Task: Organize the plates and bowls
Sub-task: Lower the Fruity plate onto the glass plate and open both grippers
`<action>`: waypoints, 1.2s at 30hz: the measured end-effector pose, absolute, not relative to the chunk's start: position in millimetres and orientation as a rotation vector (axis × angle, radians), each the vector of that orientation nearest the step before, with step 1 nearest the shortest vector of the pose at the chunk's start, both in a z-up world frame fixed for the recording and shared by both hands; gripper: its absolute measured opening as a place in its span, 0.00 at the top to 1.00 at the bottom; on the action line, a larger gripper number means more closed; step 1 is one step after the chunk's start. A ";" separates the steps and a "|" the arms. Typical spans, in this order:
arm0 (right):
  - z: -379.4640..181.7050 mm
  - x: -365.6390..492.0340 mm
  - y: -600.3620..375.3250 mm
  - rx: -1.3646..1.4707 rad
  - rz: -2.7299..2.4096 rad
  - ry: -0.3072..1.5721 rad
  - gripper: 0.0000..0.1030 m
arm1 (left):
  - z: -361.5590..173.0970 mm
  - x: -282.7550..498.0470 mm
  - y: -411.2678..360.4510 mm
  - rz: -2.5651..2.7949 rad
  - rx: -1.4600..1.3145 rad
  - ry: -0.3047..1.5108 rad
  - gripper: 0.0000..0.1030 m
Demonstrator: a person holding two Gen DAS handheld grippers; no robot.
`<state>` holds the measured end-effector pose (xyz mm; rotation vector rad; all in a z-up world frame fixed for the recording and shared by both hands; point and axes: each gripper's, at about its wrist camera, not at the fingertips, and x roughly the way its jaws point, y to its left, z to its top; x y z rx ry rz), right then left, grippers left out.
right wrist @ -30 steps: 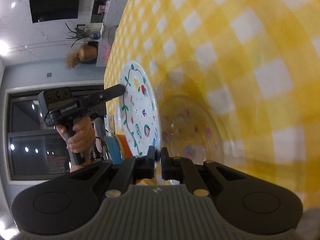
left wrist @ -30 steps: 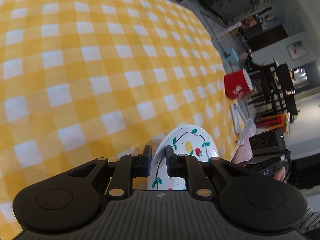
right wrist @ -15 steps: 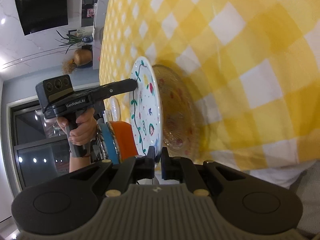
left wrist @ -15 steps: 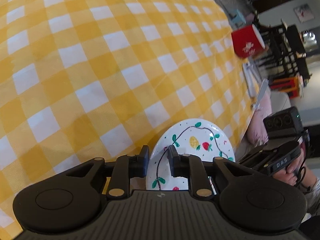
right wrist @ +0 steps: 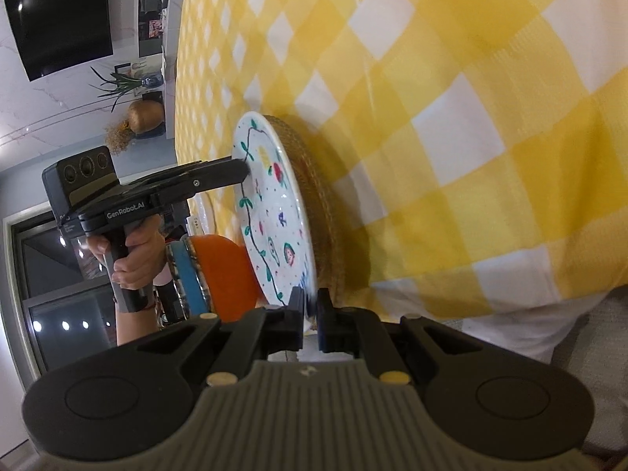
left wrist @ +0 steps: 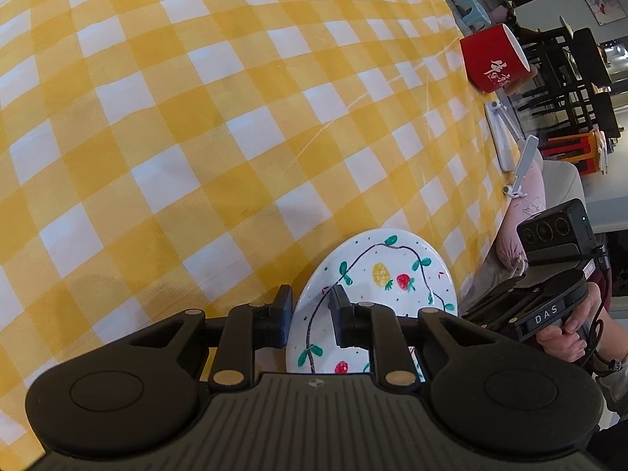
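Both grippers hold the same white plate [left wrist: 388, 274], the one painted with a vine, a pineapple and strawberries. The left gripper [left wrist: 311, 306] has its two fingers on either side of the plate's rim and is clamped on it. The right gripper [right wrist: 310, 314] pinches the opposite edge, its fingers nearly together with only the thin rim between them.

In the right wrist view the plate [right wrist: 274, 212] lies right on top of an amber glass dish [right wrist: 318, 204], which sits on the yellow and white checked tablecloth [right wrist: 451, 98] near the table's edge. Nothing can be seen lying on the plate. Whether plate and dish touch all round cannot be told.

Just past the plate in that view stands an orange bowl [right wrist: 227, 274] nested with a blue one [right wrist: 188, 278]; their insides are hidden.

Farther off, in the left wrist view, a red cup [left wrist: 494, 59] stands on the tablecloth [left wrist: 196, 117] close to its far edge, well apart from the plate.
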<state>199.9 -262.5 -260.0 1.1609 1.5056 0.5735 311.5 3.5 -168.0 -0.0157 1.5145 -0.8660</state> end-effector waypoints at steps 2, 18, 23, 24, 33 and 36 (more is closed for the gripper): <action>-258.4 200.0 -263.1 1.145 0.584 1.499 0.87 | -167.6 310.9 2.2 -0.866 -0.002 1.511 0.79; -230.9 207.8 -246.9 1.094 0.578 1.510 0.28 | -164.9 307.8 -9.5 -0.828 0.072 1.523 0.76; -216.4 211.5 -246.7 0.962 0.527 1.488 0.16 | -154.5 306.4 0.3 -0.750 0.039 1.490 0.75; -214.0 212.7 -245.4 0.922 0.510 1.488 0.16 | -150.4 305.1 2.3 -0.722 0.034 1.475 0.75; -187.3 209.8 -246.3 0.685 0.375 1.369 0.16 | -75.2 256.7 31.5 -0.422 -0.027 1.187 0.75; -176.5 203.1 -246.4 0.584 0.283 1.273 0.19 | -51.0 227.1 46.1 -0.298 -0.092 1.109 0.74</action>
